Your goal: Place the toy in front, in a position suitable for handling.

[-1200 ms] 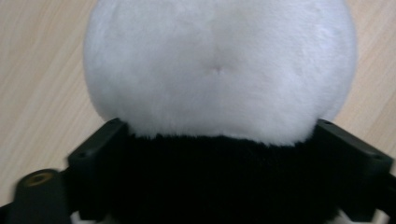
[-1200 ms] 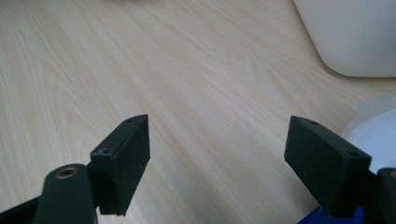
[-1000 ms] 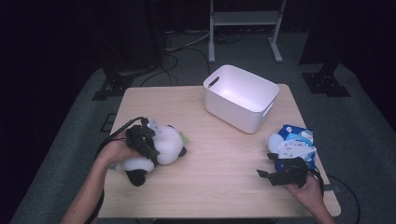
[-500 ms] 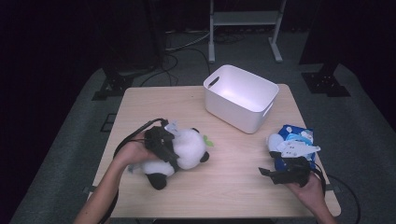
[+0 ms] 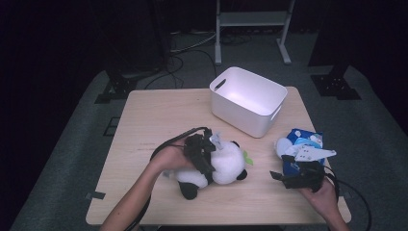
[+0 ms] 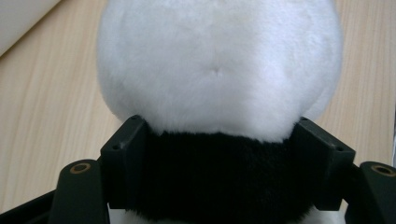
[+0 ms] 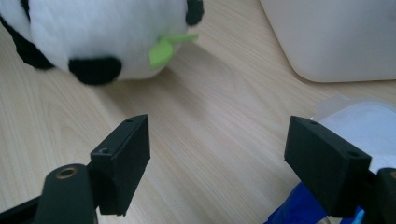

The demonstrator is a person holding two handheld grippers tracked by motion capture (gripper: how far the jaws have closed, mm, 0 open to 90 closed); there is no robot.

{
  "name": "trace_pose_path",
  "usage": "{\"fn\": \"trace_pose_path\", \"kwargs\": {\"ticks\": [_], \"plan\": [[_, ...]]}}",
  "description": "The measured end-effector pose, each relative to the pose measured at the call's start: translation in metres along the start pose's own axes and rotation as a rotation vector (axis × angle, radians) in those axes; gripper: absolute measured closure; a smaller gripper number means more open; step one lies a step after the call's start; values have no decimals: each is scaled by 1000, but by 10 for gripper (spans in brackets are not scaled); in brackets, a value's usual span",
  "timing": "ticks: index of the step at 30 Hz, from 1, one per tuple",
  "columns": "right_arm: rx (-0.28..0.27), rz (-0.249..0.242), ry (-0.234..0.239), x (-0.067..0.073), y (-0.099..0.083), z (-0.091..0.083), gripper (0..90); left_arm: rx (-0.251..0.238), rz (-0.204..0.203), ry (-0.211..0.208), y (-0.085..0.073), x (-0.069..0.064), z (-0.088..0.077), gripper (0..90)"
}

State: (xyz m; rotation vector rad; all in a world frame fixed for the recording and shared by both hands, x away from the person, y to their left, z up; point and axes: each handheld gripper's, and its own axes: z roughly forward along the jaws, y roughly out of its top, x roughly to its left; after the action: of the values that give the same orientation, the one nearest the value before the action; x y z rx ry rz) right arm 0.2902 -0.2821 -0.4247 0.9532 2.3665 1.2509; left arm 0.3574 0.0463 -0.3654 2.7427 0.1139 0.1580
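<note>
A black-and-white panda plush point(image 5: 230, 162) with a green leaf lies near the middle of the wooden table point(image 5: 154, 115). My left gripper point(image 5: 206, 156) is shut on its black band from the left, and the left gripper view has both jaws of this gripper point(image 6: 219, 172) pressing into the fur of the panda plush point(image 6: 219, 70). Those jaws have just eased open slightly, with the plush still between them. My right gripper point(image 5: 283, 176) stands open and empty low over the table at the front right. From that gripper point(image 7: 233, 163) the panda plush point(image 7: 102, 28) lies ahead to the left.
A white bin point(image 5: 248, 101) stands at the back right, also seen as the white bin point(image 7: 336, 42) from the right gripper. A blue-and-white package point(image 5: 303, 144) lies beside the right hand, showing as the blue-and-white package point(image 7: 369, 126).
My left gripper has carried the panda plush rightward across the table toward its middle. The right gripper has stayed put.
</note>
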Motion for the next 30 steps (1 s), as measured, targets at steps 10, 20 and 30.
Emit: {"fn": "trace_pose_path", "kwargs": {"ticks": [10,20,30], "plan": [[16,-1,7,0,0,4,212,-18,25,-38,6,-9,7,208],[24,16,23,-3,5,4,211,-174,-47,-41,-7,-9,-13,115],[52,17,23,-11,26,2,212,-287,-131,8,-45,-15,-48,92]]}}
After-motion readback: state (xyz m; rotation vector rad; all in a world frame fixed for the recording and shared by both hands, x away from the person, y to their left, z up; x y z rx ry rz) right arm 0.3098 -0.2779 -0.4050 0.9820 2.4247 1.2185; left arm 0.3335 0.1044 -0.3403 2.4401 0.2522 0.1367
